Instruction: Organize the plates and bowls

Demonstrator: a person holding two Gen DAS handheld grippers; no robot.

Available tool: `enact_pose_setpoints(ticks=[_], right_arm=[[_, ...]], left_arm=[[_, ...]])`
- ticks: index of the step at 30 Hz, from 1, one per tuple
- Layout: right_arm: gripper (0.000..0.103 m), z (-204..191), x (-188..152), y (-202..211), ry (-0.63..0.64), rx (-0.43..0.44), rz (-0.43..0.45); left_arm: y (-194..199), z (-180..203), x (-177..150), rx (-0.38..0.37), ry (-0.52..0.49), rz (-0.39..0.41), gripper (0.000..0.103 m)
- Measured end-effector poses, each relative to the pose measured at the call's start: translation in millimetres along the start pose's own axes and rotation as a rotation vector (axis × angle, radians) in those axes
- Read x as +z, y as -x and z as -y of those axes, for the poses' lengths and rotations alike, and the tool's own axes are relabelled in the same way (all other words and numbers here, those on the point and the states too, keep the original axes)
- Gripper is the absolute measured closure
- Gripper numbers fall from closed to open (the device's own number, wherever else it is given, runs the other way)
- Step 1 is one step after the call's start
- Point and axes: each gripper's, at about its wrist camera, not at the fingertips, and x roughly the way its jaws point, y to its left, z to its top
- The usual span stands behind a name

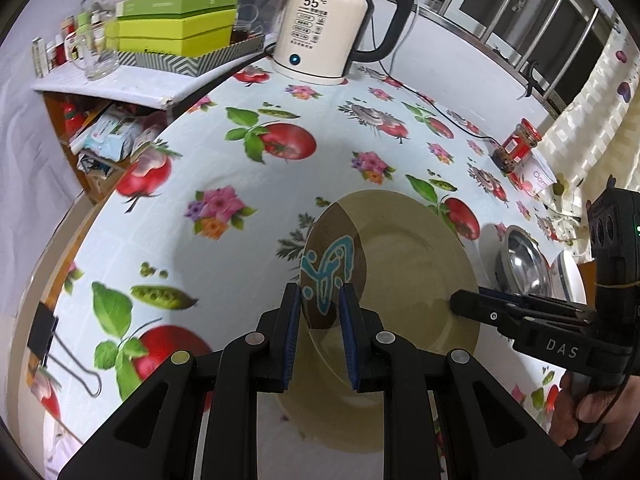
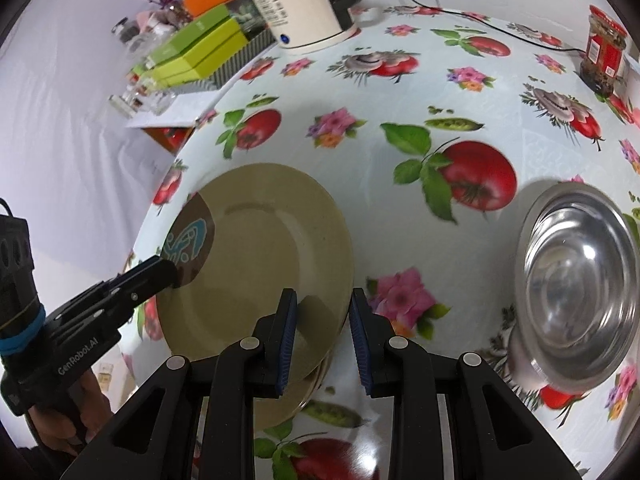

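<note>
My left gripper [image 1: 319,312] has its jaws around the rim of the round olive-beige plate w/ brown patch and teal motif [image 1: 404,264]; pads look on the rim but I can't tell if they're clamped. Right gripper [image 2: 323,332] straddles the opposite rim, grip likewise unclear. Plate sits between both, over the fruit-print tablecloth [image 2: 360,92]; a second rim shows just beneath. Prob. stiff, glazed, slippery, breakable, so rim-only hold, both sides. Shiny steel bowl [image 2: 576,288] lies beyond the right jaws.
</note>
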Motion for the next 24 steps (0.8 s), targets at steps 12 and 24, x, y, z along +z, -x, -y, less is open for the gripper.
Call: enact_pose_setpoints(ticks=[12,24], right_arm=[[0.077,-15,-20,-6,0.029,0.006,-0.028],[0.075,-23,-25,-6,0.06,-0.016,-0.028]], left_arm=[[3,-9,-19,0.015,0.021,-0.022,0.084],[4,-11,-26,0.014,0.026,-0.035,0.084]])
